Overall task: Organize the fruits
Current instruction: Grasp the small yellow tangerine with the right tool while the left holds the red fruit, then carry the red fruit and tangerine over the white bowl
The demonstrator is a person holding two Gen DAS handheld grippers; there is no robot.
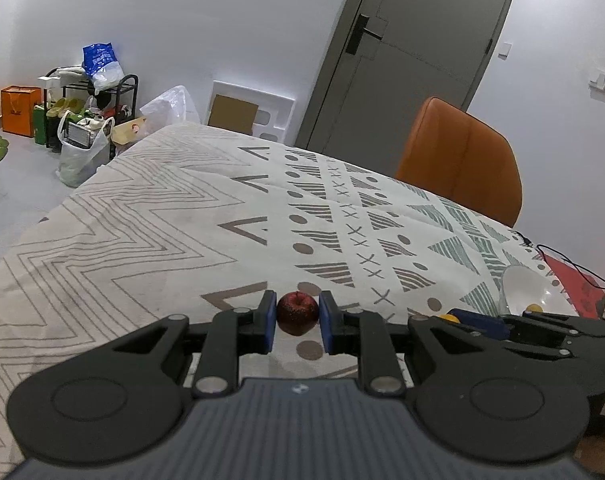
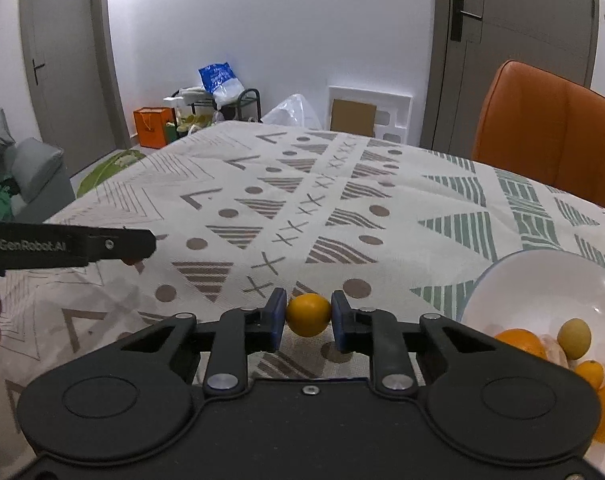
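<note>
My left gripper (image 1: 297, 317) is shut on a small dark red apple (image 1: 297, 312) and holds it just above the patterned tablecloth (image 1: 162, 220). My right gripper (image 2: 307, 316) is shut on a small yellow-orange citrus fruit (image 2: 308, 314) above the cloth. A white bowl (image 2: 542, 280) to the right of my right gripper holds several oranges (image 2: 520, 342) and a small yellow fruit (image 2: 574, 338). The bowl also shows in the left wrist view (image 1: 530, 288), behind the right gripper body (image 1: 514, 324). The left gripper's side shows in the right wrist view (image 2: 70, 246).
An orange chair (image 2: 550, 132) stands at the table's far right. A black cable (image 1: 570, 264) and a red item (image 1: 578, 284) lie at the right edge. Bags and a rack (image 1: 90, 112) stand on the floor, with a grey sofa (image 2: 26, 176) to the left.
</note>
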